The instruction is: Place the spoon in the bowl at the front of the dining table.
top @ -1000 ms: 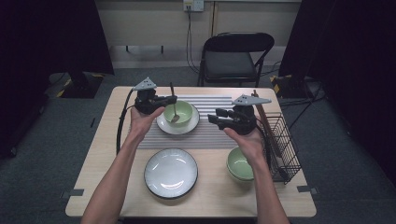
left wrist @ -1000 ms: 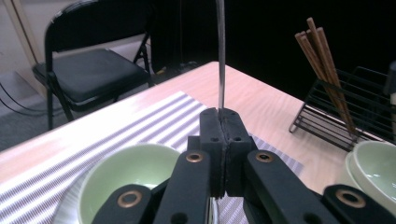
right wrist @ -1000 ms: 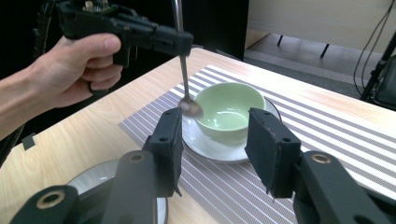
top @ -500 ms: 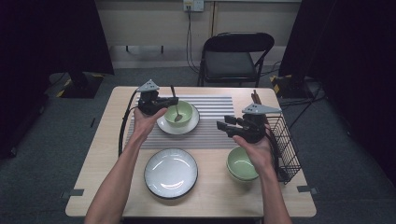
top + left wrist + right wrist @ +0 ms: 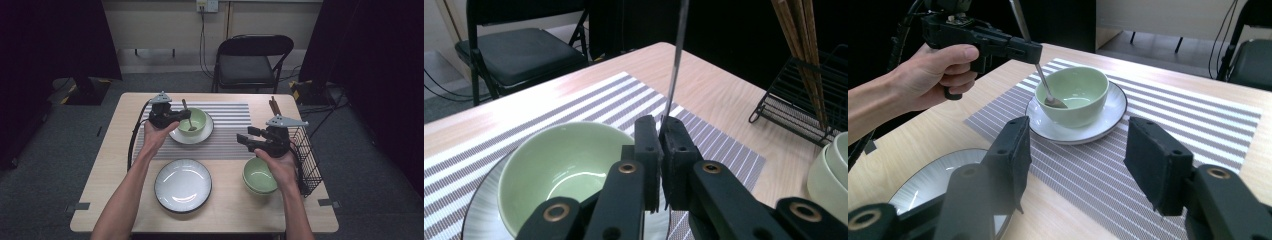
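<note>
Bowl (image 5: 194,120) on saucer (image 5: 202,135) on mat (image 5: 235,131); rack (image 5: 306,155) apparently right

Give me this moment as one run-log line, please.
left gripper: jaws shut on spoon, bowl end inside green bowl | right gripper: jaws just opening, nothing between | bowl on saucer

The spoon (image 5: 1040,75) is thin polished metal, pinched between matt black plastic jaws of the left gripper (image 5: 186,115). The green bowl (image 5: 1074,92) and its white saucer (image 5: 1098,127) are smooth glazed ceramic. The placemat (image 5: 235,127) looks woven and matt; the table (image 5: 115,155) is pale wood grain, the far-right basket (image 5: 307,160) black wire.
</note>
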Tool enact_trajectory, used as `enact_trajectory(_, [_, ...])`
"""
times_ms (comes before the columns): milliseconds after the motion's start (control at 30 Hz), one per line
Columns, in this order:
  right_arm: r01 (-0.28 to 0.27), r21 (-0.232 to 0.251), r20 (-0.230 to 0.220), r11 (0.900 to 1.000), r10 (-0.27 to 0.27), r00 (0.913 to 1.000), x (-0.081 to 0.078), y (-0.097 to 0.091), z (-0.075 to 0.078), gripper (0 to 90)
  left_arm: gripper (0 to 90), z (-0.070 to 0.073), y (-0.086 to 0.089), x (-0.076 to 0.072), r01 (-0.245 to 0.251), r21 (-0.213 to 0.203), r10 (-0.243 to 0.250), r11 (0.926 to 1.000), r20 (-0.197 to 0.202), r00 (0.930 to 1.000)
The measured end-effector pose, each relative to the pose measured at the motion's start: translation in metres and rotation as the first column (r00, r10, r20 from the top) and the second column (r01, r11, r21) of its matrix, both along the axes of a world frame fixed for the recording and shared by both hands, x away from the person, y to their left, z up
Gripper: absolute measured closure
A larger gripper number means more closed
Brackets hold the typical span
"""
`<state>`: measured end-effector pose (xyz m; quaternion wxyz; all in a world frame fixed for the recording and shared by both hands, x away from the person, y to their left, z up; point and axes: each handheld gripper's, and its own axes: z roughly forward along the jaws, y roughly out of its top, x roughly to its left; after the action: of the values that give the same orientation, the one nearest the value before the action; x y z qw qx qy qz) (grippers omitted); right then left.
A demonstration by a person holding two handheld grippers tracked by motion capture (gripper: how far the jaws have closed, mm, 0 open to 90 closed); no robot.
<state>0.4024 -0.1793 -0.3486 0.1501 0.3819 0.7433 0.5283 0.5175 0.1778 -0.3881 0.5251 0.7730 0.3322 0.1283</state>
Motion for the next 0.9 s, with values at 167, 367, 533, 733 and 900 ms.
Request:
enact_trajectory(167, [0.008, 0.001, -0.006, 1.0000, -0.008, 0.9999, -0.002, -0.004, -0.003, 41.8, 86.5, -0.008, -0.001, -0.001, 0.010, 0.009, -0.010, 0.9999, -0.023, 0.9997])
enact_trajectory(367, [0.010, -0.005, -0.013, 0.9999, -0.010, 0.9999, -0.003, -0.005, -0.004, 40.9, 85.0, -0.008, -0.001, -0.003, 0.015, 0.015, -0.015, 0.9998, -0.023, 0.9996])
enact_trajectory(533, [0.018, -0.002, -0.010, 0.9998, -0.018, 0.9998, -0.003, -0.007, -0.003, 40.8, 83.7, -0.011, 0.002, -0.005, 0.013, 0.021, -0.013, 0.9997, -0.028, 0.9995])
enact_trajectory(733, [0.017, -0.001, -0.012, 0.9999, -0.017, 0.9998, -0.002, -0.006, -0.004, 40.8, 80.4, -0.014, 0.013, -0.009, 0.005, 0.027, -0.004, 0.9996, -0.035, 0.9994])
enact_trajectory(900, [0.011, -0.006, -0.015, 0.9999, -0.011, 0.9998, -0.002, -0.003, -0.004, 40.8, 81.5, -0.008, 0.020, -0.012, -0.005, 0.027, 0.005, 0.9996, -0.022, 0.9997])
